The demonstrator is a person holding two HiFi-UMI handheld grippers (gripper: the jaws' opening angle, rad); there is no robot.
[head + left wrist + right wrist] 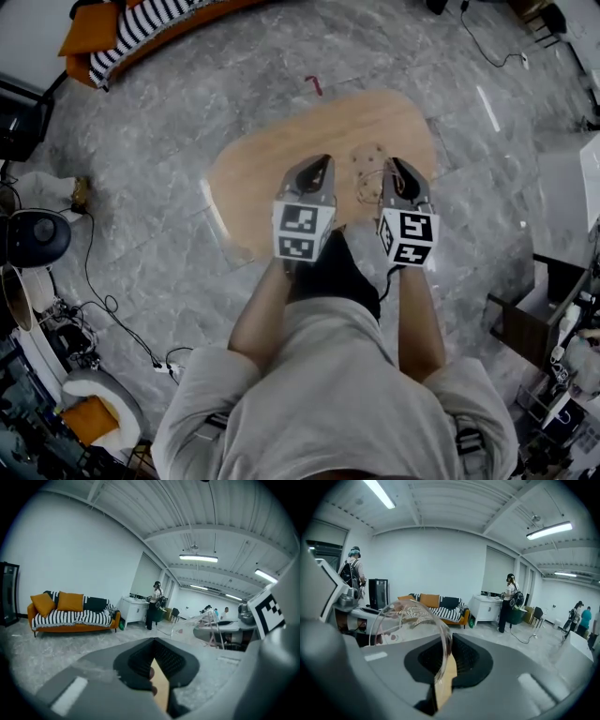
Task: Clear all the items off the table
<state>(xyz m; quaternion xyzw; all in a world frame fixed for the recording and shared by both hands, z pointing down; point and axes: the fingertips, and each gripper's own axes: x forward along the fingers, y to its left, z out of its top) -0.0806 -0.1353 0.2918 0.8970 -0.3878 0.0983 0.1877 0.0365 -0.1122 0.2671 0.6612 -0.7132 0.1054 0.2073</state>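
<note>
Matt wooden table (281, 159), clear glossy bowl (412, 613), polished stone floor (187, 103)

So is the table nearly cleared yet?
Nearly, it seems. The wooden table has nothing else on it that I can see, so most of the clearing looks done. In hand: the right gripper is pinching the rim of a clear bowl. The left gripper is shut and empty. Left to do: take that bowl away.

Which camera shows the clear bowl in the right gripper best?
Right gripper view: the clear bowl has its rim pinched between the jaws, close up. Head view shows it only faintly over the table; left gripper view catches perhaps a distant see-through edge.
</note>
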